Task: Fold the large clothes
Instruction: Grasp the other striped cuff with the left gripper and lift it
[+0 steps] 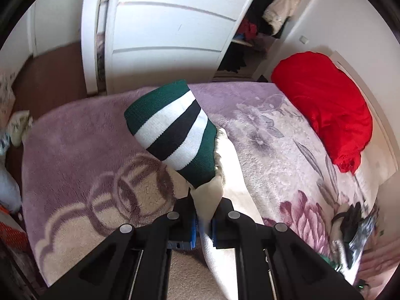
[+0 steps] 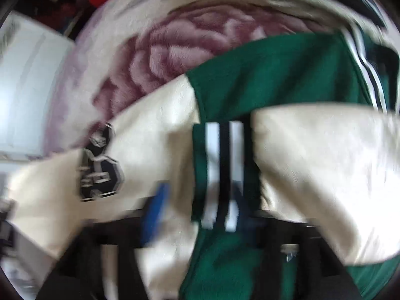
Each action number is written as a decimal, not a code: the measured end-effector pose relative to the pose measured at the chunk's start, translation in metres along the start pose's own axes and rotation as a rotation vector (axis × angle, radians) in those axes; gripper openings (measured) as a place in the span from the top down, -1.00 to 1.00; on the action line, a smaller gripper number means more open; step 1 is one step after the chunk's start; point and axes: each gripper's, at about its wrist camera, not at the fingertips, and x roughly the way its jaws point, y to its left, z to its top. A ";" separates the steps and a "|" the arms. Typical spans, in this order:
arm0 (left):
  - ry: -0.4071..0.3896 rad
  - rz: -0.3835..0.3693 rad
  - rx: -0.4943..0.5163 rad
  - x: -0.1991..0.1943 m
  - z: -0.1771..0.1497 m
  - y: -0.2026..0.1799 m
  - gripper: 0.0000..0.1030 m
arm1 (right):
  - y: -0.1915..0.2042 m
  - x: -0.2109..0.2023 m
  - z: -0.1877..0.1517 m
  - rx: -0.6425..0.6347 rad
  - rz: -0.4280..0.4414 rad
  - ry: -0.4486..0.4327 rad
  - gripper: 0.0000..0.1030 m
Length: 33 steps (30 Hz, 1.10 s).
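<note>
A jacket with a green body (image 2: 270, 80) and cream sleeves lies on a bed under a purple flowered blanket (image 1: 82, 150). My left gripper (image 1: 203, 228) is shut on a cream sleeve (image 1: 208, 197), held above the bed; its green, white and black striped cuff (image 1: 175, 130) sticks out beyond the fingers. The right wrist view is blurred. There my right gripper (image 2: 202, 217) stands open low over the jacket, with the other striped cuff (image 2: 222, 170) between its fingers. A black patch (image 2: 100, 165) shows on the cream sleeve to its left.
Red bedding (image 1: 325, 110) is heaped at the bed's far right by the wall. A white wardrobe door (image 1: 170, 32) stands beyond the bed, with hanging clothes (image 1: 282, 5) beside it. A dark bundle (image 1: 352, 225) lies at the right. Brown floor (image 1: 50, 70) borders the left.
</note>
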 end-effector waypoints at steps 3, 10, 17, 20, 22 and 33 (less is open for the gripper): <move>-0.049 0.002 0.080 -0.017 -0.003 -0.027 0.89 | -0.047 -0.038 -0.016 0.069 -0.108 -0.042 -0.54; -0.125 -0.083 0.312 -0.050 -0.022 -0.134 0.90 | -0.155 -0.074 -0.031 0.180 -0.299 -0.097 -0.84; -0.059 -0.250 0.651 -0.072 -0.127 -0.287 0.90 | -0.244 -0.115 -0.051 0.320 -0.248 -0.172 -0.84; 0.014 -0.330 0.783 -0.078 -0.206 -0.351 0.90 | -0.284 -0.133 -0.062 0.365 -0.231 -0.178 -0.84; 0.087 -0.379 0.859 -0.080 -0.267 -0.394 0.90 | -0.310 -0.146 -0.073 0.392 -0.227 -0.188 -0.84; 0.389 -0.400 1.254 -0.068 -0.541 -0.502 0.86 | -0.483 -0.212 -0.141 0.576 -0.215 -0.175 -0.84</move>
